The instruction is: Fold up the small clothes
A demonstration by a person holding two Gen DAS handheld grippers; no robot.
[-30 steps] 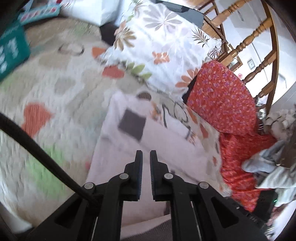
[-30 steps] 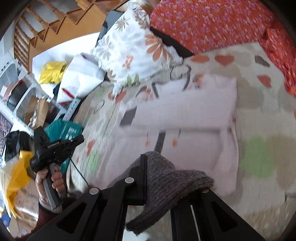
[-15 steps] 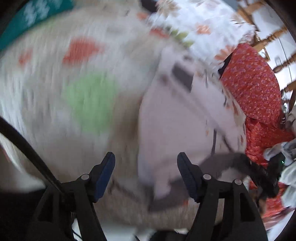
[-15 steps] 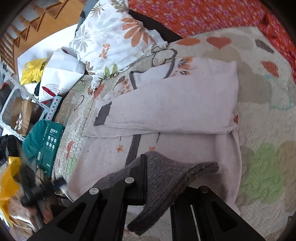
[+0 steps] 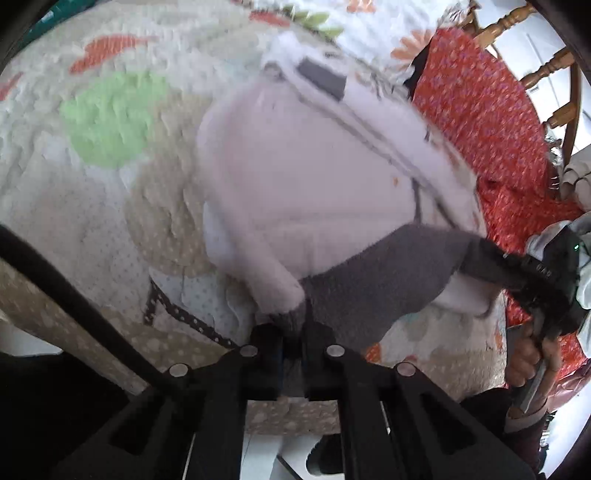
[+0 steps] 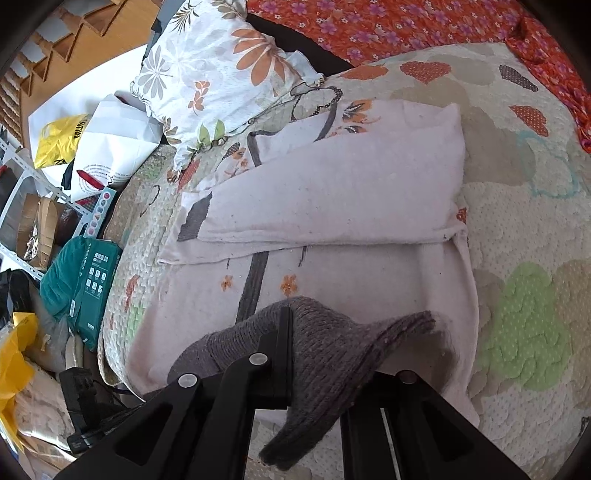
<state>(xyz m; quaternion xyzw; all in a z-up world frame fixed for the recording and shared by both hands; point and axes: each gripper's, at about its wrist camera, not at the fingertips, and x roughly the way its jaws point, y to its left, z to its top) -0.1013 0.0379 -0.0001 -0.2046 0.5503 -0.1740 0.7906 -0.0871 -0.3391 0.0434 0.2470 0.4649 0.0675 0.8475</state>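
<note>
A pale pink garment (image 6: 351, 177) lies on the quilt, its far part folded over itself. Along its near edge runs a grey knitted band (image 6: 332, 350). My right gripper (image 6: 295, 332) is shut on that band, and the knit drapes over and hides its right finger. In the left wrist view the grey knitted band (image 5: 388, 273) stretches from my left gripper (image 5: 293, 332), shut on one end, to the right gripper (image 5: 517, 273) at the other. A hand (image 5: 532, 354) holds the right gripper's handle. The pale pink garment (image 5: 314, 177) bulges behind the band.
The patterned quilt (image 6: 517, 221) covers the bed. A floral pillow (image 6: 221, 66) and red flowered cloth (image 6: 369, 22) lie at its far side. A teal box (image 6: 92, 280), bags and shelves stand off the bed's left edge. A wooden chair (image 5: 554, 66) stands behind the red cloth.
My left gripper dropped toward the garment's near edge, opened wide, then shut on the grey band. My right gripper sank a little, still shut on the band.
</note>
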